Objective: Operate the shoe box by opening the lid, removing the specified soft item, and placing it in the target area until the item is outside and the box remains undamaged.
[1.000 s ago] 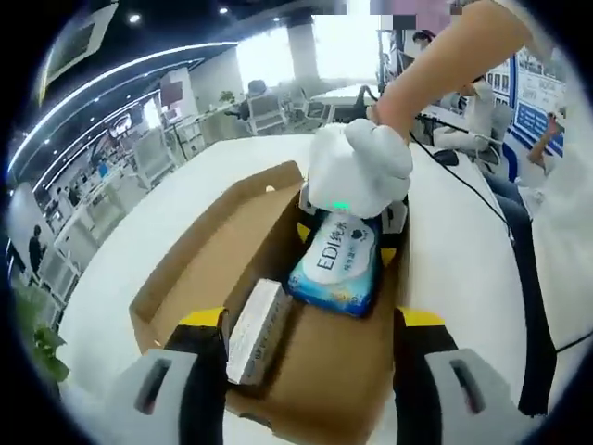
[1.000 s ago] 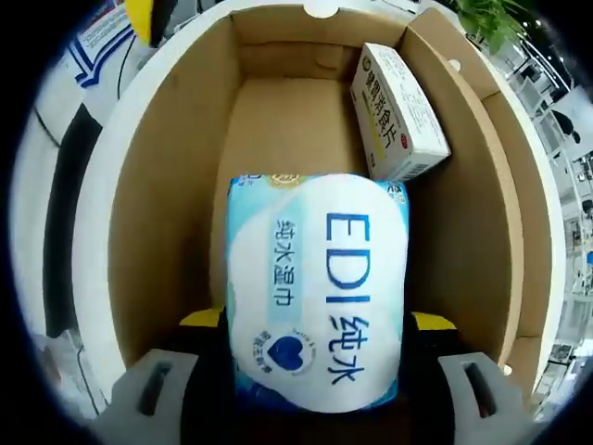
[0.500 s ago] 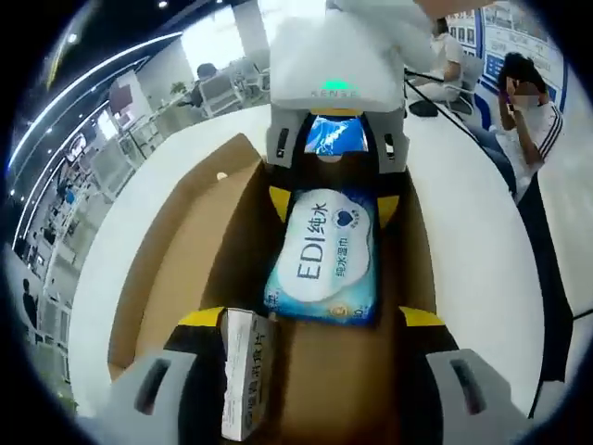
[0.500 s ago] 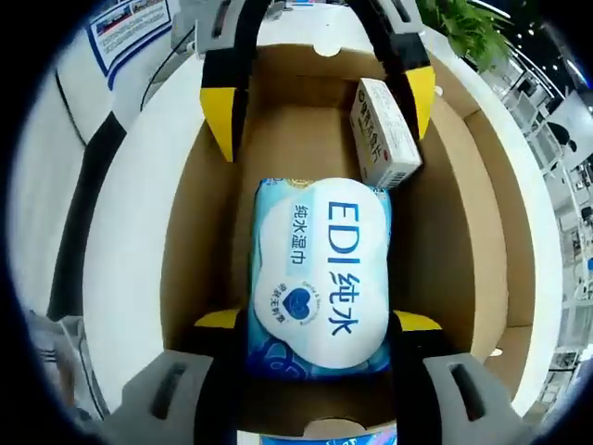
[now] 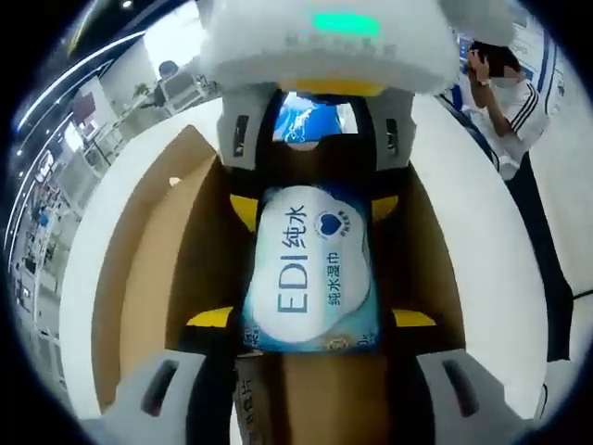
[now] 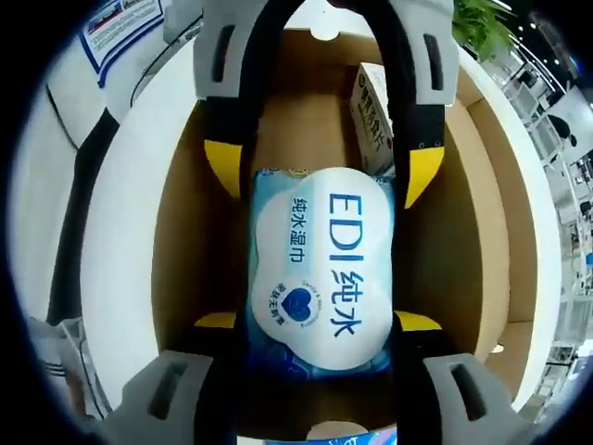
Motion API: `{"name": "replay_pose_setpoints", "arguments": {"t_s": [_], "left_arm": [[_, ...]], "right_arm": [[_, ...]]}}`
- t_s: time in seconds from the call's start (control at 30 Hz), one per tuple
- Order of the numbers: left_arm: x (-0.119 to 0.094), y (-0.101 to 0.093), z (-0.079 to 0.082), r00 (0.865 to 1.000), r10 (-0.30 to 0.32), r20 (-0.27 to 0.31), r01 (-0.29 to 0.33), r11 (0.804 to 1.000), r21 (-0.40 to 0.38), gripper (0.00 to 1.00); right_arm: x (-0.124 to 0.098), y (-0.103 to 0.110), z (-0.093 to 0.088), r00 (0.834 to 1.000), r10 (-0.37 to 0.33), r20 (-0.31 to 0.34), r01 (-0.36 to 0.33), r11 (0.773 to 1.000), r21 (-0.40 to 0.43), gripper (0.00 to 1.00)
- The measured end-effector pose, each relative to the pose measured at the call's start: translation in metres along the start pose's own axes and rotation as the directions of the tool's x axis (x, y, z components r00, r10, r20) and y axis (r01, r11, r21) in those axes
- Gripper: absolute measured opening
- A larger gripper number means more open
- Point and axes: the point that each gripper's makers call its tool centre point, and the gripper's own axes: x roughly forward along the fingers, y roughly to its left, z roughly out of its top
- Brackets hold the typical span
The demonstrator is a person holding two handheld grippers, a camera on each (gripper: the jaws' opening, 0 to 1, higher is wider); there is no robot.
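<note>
Both hand-held grippers [image 5: 313, 320] [image 6: 319, 322] clamp the wipes pack [image 6: 320, 269] (inside the shoe box [image 6: 181, 232]).

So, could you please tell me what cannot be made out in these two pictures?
- Left gripper view: the small carton is mostly hidden under the wipes pack and cut off by the bottom edge.
- Right gripper view: the carton's print is covered by the left tool.
- Both views: the box floor under the pack is hidden.
- Right gripper view: small print on the pack is too small.
</note>
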Motion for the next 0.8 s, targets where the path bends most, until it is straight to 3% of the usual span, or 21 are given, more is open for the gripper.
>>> {"name": "replay_pose_setpoints", "arguments": {"t_s": [0.07, 0.2, 0.33, 0.47, 0.7, 0.8], "left_arm": [[0.001, -0.002, -0.004, 1.0, -0.006, -0.008, 0.006, 1.0, -0.006, 0.64], [0.003, -0.001, -0.005, 0.999, -0.017, 0.03, 0.019, 0.999, -0.049, 0.65], [0.006, 0.0, -0.006, 0.999, -0.018, 0.033, 0.02, 0.998, -0.068, 0.66], [0.011, -0.002, -0.009, 1.0, -0.001, 0.026, 0.002, 0.999, -0.054, 0.66], [0.016, -0.003, -0.01, 0.999, 0.014, 0.043, -0.013, 1.0, -0.009, 0.68], [0.019, -0.004, -0.013, 1.0, 0.021, -0.016, -0.021, 0.999, 0.036, 0.69]], "right_arm": [[0.001, 0.0, 0.0, 1.0, -0.004, 0.014, 0.005, 1.0, -0.009, 0.63], [0.0, -0.001, 0.003, 0.998, -0.008, 0.06, 0.006, 1.0, 0.022, 0.63], [0.003, 0.0, 0.003, 0.999, -0.013, 0.043, 0.013, 1.0, 0.015, 0.63], [0.007, 0.0, 0.004, 0.997, -0.022, 0.069, 0.021, 1.0, 0.023, 0.61], [0.019, 0.0, 0.003, 0.999, -0.032, 0.005, 0.032, 0.999, 0.014, 0.67], [0.022, 0.0, 0.002, 1.0, -0.018, -0.013, 0.018, 1.0, 0.02, 0.69]]}}
